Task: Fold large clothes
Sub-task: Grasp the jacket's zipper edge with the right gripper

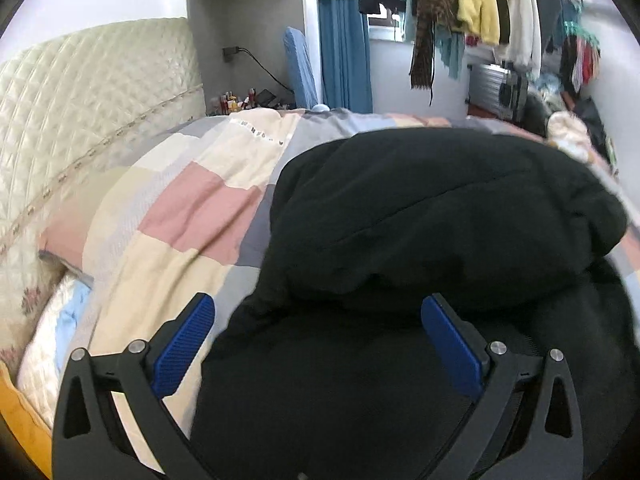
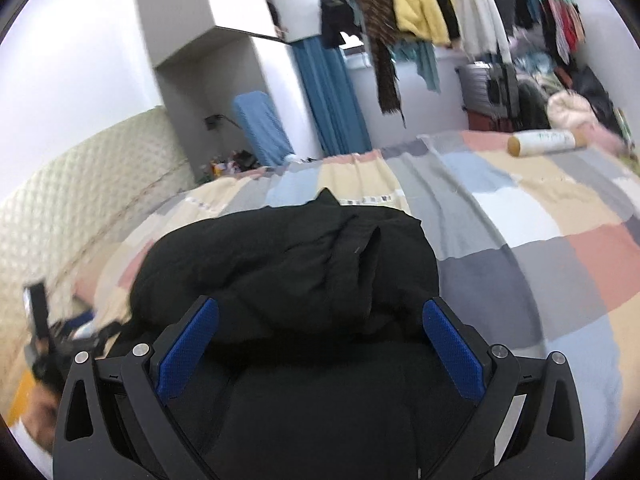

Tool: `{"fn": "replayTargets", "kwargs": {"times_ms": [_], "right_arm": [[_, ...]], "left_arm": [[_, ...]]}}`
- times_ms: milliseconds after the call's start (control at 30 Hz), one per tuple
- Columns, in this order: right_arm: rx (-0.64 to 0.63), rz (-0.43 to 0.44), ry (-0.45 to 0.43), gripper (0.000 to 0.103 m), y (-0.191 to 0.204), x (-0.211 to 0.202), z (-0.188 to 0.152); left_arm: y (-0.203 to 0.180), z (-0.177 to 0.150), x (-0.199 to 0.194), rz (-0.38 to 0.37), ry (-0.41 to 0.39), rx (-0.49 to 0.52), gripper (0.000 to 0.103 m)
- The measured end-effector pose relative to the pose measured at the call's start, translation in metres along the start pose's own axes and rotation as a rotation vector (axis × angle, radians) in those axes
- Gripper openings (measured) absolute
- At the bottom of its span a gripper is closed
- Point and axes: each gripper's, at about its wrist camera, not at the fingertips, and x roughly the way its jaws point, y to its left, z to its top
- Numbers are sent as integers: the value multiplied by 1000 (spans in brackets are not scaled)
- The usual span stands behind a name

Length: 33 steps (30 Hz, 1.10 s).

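A large black padded garment (image 1: 432,216) lies bunched and folded over on the patchwork bedspread (image 1: 184,216). It also shows in the right wrist view (image 2: 288,264). My left gripper (image 1: 318,316) is open, its blue pads (image 1: 186,344) spread wide over the garment's near edge, holding nothing. My right gripper (image 2: 320,320) is open too, its blue pads (image 2: 454,346) wide apart over the garment's near part. The other gripper (image 2: 44,336) shows blurred at the left edge of the right wrist view.
A quilted cream headboard (image 1: 80,108) stands at the left. A cylinder roll (image 2: 544,141) lies on the far right of the bedspread (image 2: 540,216). Hanging clothes (image 1: 480,4), a suitcase and a blue curtain (image 1: 344,52) are beyond the bed.
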Motion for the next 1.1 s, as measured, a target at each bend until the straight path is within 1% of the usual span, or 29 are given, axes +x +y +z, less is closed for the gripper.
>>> {"fn": "replayTargets", "kwargs": {"times_ms": [33,100,133,167,233,267,300,333,400,467,533,567,633,733,800,867,933,1000,1100], "right_arm": [[17,7,12,102,-5,16,4],[30,36,29,100,-7,33,5],[18,56,50,97,-7,45,6],[3,50,53,95,-7,51,6],[-27,31,57,87,-4,62,6],[-33,30,72,84,-4,71,5],[-34,34,86,79,-4,77,4],[-34,34,93,76,-4,82,3],[-41,27,92,72,-5,88,2],[-46,9,88,65,-5,96,1],[-47,21,96,52,-2,102,1],[-57,22,101,49,2,106,2],[-85,23,105,38,13,111,5],[-121,54,91,35,31,113,10],[-169,74,71,34,47,113,11],[-222,54,52,34,62,116,11],[-246,27,46,34,71,122,10],[-249,6,53,36,73,131,8],[-253,-22,74,42,70,148,1]], "left_arm": [[3,-2,6,12,7,10,103],[5,-6,20,34,24,31,103],[7,-9,26,36,31,32,103],[7,-11,32,42,39,36,103],[8,-14,44,62,47,39,103],[8,-13,48,68,50,37,103],[9,-13,52,73,53,28,103],[10,-12,56,82,56,19,103],[12,-10,61,74,57,-9,103],[17,-9,68,86,82,-39,103],[27,-9,73,101,85,-92,103],[32,-8,75,105,83,-120,103],[43,-5,75,105,63,-177,103],[59,1,72,114,30,-243,103],[77,3,70,127,10,-298,103],[91,2,72,118,13,-347,103],[107,-2,78,76,42,-421,103],[111,-4,80,65,50,-447,103],[108,-3,79,69,47,-431,103]]}}
